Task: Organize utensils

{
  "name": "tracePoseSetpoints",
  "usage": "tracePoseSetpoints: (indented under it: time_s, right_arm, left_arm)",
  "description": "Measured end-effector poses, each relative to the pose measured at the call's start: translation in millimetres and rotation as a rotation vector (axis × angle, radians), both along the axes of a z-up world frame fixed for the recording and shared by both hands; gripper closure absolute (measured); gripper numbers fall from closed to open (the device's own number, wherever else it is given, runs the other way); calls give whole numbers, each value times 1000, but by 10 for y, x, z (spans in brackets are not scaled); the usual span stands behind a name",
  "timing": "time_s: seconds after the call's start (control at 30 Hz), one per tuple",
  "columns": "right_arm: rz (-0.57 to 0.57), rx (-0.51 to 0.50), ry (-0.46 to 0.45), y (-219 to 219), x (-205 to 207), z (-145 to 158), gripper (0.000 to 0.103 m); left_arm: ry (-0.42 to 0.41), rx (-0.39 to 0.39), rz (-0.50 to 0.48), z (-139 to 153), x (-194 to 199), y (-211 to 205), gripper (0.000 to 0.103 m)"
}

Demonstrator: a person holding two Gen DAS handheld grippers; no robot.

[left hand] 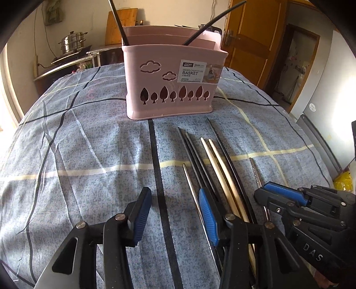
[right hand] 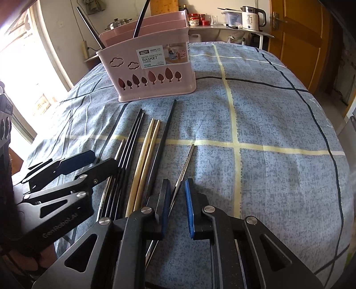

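Kettle [right hand: 253,17] only in right view; steamer pot [left hand: 72,42] clearer in left.

Your left gripper [left hand: 175,213] hides the near ends of the chopsticks [left hand: 219,169]. Basket [left hand: 173,82] walls hide the standing sticks' lower ends; label small print unreadable.

Bare cloth at 9 o'clock of the chopsticks [left hand: 213,164]; pink basket [left hand: 171,84] blocks 12 o'clock

Kitchen background beyond a cloth-covered tabletop.
Blue-grey checked tablecloth [right hand: 278,124]; stacked steel steamer pot [left hand: 72,42]; white electric kettle [right hand: 252,17]; brown wooden door [right hand: 298,40].
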State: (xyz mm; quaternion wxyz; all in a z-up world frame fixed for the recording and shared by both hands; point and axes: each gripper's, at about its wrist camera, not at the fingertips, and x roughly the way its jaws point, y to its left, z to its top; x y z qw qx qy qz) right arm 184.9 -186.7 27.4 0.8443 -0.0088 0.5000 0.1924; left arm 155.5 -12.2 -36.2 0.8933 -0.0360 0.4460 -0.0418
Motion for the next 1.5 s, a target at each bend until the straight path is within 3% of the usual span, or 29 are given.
tracePoseSetpoints:
  time_s: [0.1, 0.17, 0.23, 0.33, 0.43, 0.5, 0.63, 0.73, 1.07, 1.13, 1.33, 1.5]
  right_arm:
    - [-1, 0, 0, -5, -4, 2, 91]
    - [3, 0, 1, -5, -4, 3, 91]
    - [1, 1, 3, -20, -9, 4, 92]
    - [6, 4, 5, -35, -12, 6, 93]
    - [10, 21, 13, -87, 0, 5, 94]
    - [11, 46, 31, -132, 31, 2, 94]
    - [7, 53, 58, -130, 120, 9, 94]
    - [5, 38, 69, -89, 192, 14, 94]
    - [5, -5, 74, 9, 371, 12, 97]
    - [11, -5, 75, 2, 378, 12, 98]
    - [4, 47, 63, -94, 343, 94, 99]
    - [-2, 91, 25, -160, 309, 295, 99]
  left_arm:
    - [-3, 48, -9, -9, -14, -65, 58]
    - [-4, 79, -20, -6, -27, -81, 63]
    - [-1, 84, -17, 5, -46, -40, 91]
    - [18, 45, -9, 7, -56, 127, 98]
    - [28, 8, 9, 8, -78, 311, 98]
    - [43, -56, 18, 7, -87, 435, 98]
    - [64, -84, 24, 10, -38, 496, 97]
    - [80, -63, -8, 21, 32, 447, 92]
    - [102, 52, -74, 37, 203, 280, 90]
    - [100, 73, -69, 37, 211, 254, 100]
    - [89, 18, -47, 126, 181, 351, 100]
    - [28, -17, -52, 398, 135, 409, 100]
